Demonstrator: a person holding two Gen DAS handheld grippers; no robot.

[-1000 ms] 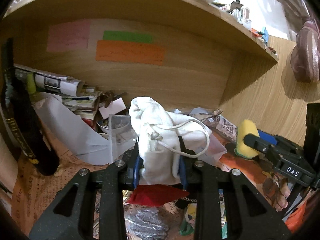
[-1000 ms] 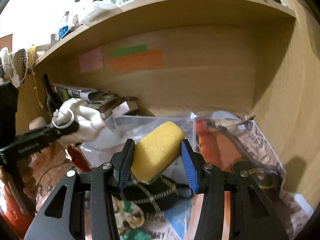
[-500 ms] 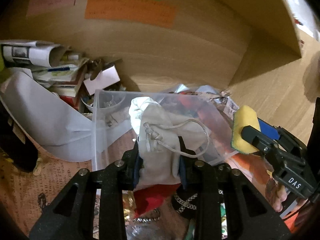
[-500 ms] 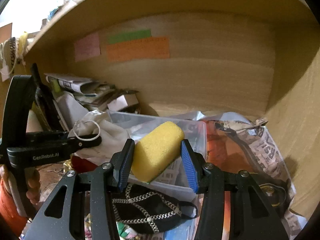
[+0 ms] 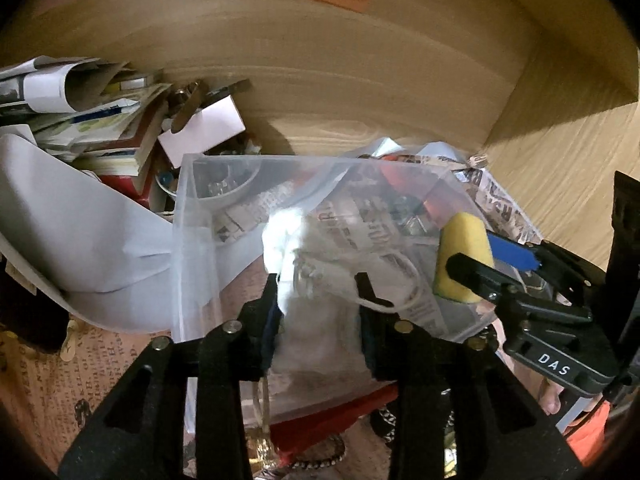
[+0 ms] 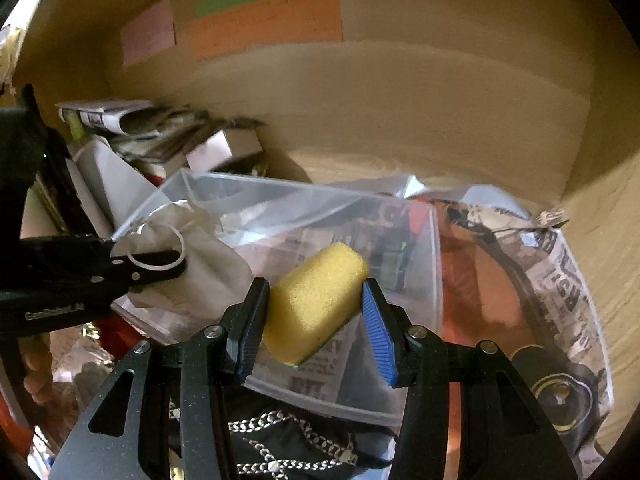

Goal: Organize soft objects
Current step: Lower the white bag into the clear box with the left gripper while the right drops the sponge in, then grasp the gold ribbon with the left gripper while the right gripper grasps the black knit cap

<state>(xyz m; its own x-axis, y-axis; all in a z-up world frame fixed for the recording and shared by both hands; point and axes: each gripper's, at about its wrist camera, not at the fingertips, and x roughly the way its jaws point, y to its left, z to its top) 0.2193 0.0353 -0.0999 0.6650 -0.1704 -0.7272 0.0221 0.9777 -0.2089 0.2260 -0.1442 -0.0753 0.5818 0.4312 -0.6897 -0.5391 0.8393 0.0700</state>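
Observation:
My left gripper (image 5: 318, 284) is shut on a white drawstring pouch (image 5: 320, 320) and holds it inside the clear plastic bin (image 5: 180, 240), near its front wall. The pouch also shows in the right wrist view (image 6: 192, 264) at the bin's left. My right gripper (image 6: 316, 292) is shut on a yellow sponge (image 6: 312, 304) and holds it over the bin's (image 6: 434, 280) front right part. The sponge shows in the left wrist view (image 5: 460, 248) at the right.
A pile of books and rolled papers (image 5: 88, 120) and a white sheet (image 5: 80, 240) lie left of the bin. Newspaper (image 6: 560, 272) covers the desk at the right. A black chain-strap bag (image 6: 288, 444) and red cloth (image 5: 320, 424) lie in front. The wooden back wall (image 6: 400, 100) is close.
Both grippers moved forward and down towards the bin. The pouch and the sponge went from above its front edge to inside or over the bin.

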